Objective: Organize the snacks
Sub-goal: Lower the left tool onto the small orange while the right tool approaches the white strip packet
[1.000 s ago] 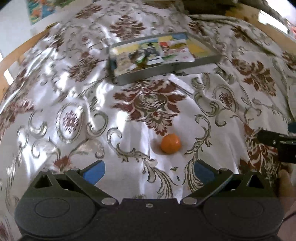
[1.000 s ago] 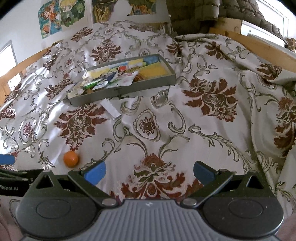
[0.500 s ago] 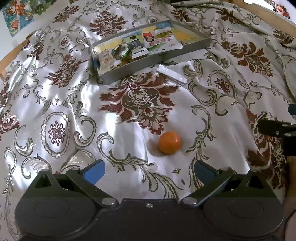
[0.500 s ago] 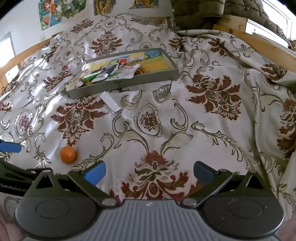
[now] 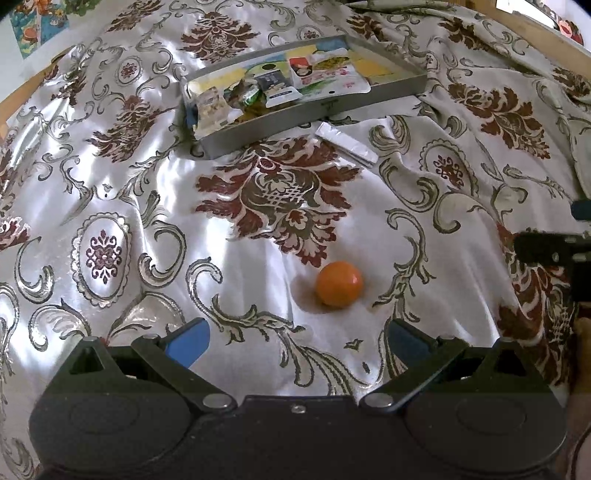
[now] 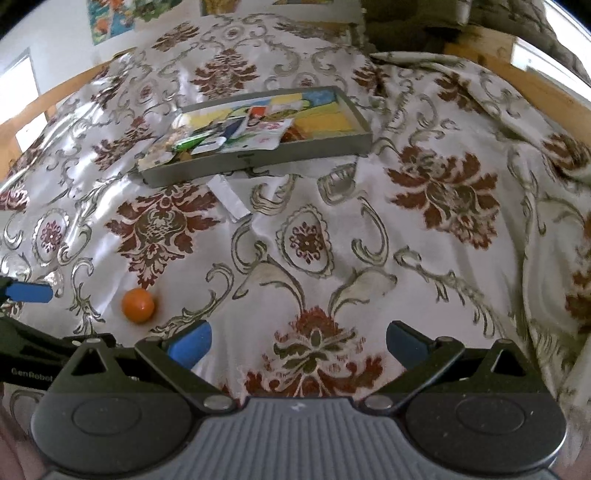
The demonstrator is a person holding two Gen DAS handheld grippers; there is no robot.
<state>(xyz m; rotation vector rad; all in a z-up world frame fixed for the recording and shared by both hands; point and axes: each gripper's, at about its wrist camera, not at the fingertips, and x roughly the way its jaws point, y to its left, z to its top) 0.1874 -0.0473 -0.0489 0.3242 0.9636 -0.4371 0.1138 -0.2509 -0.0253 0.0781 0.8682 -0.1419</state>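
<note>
We saw a satin damask bedspread [image 5: 110, 184] within a wooden bed frame [image 6: 535, 85], posters [image 6: 110, 18] on the wall. Orange ball [image 5: 338, 283] lay ahead of left gripper [image 5: 295, 338], jaws spread, empty. Right gripper [image 6: 297, 339] likewise released. Grey tray [image 5: 314, 110] of snacks sat farther off, white packet [image 5: 347, 144] just beside it.

The ball [image 5: 338, 283] lies on the bedspread [image 5: 110, 192], the packet [image 5: 347, 144] before the tray [image 5: 306, 110].

I'm looking at a shiny damask bedspread [image 6: 424, 229] spreading out ahead of the jaws, daylight glaring off it, wooden bed frame [image 6: 532, 79] edging both sides, cartoon posters [image 6: 110, 18] hanging on the white wall beyond.
</note>
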